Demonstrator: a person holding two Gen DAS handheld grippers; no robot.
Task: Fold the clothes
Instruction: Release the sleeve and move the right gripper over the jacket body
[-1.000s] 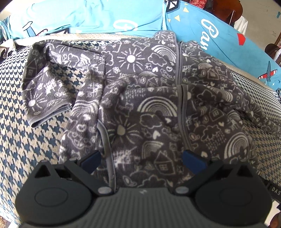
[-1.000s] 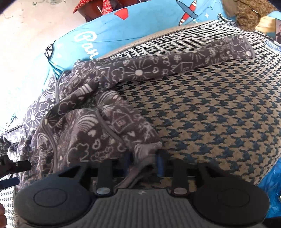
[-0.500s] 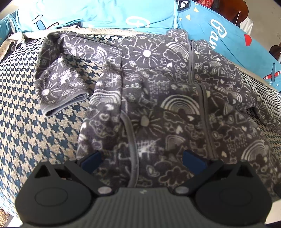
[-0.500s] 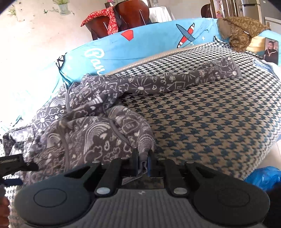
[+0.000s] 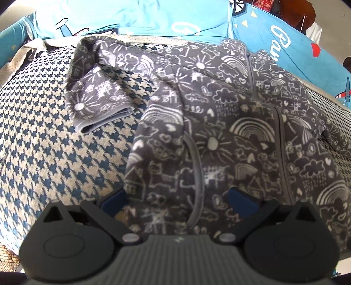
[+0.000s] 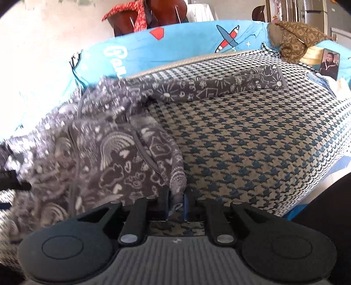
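The fleece (image 5: 230, 131) is lying spread on the houndstooth bed (image 5: 54, 153), its zip running away from the left gripper (image 5: 178, 198) toward the blue cushions (image 5: 136, 19) at the bed's far side. The left gripper's jaws are standing wide open over the fleece's near hem, one blue pad at the garment's left edge and the other near the zip, neither one pinching cloth. The right gripper (image 6: 176, 200) is pinching the fleece's lower right corner (image 6: 176, 184); its jaws are easing apart a touch, yet the fold of cloth is sitting clamped between the pads.

From that corner the body of the fleece is bunching up and to the left, while the right sleeve (image 6: 230, 84) is stretching out long and flat across the bed, well apart from the jaws and pointing to the right. The left sleeve (image 5: 96, 96) is doubling back on itself beside the body, cuff toward the near edge. I'd say the coming fold hinges on carrying the held corner across toward the zip, and the right hand is the nearer one for that.

The fleece's left part is blurring badly in the right wrist view, and the very bottom of the hem is hiding beneath both gripper bodies
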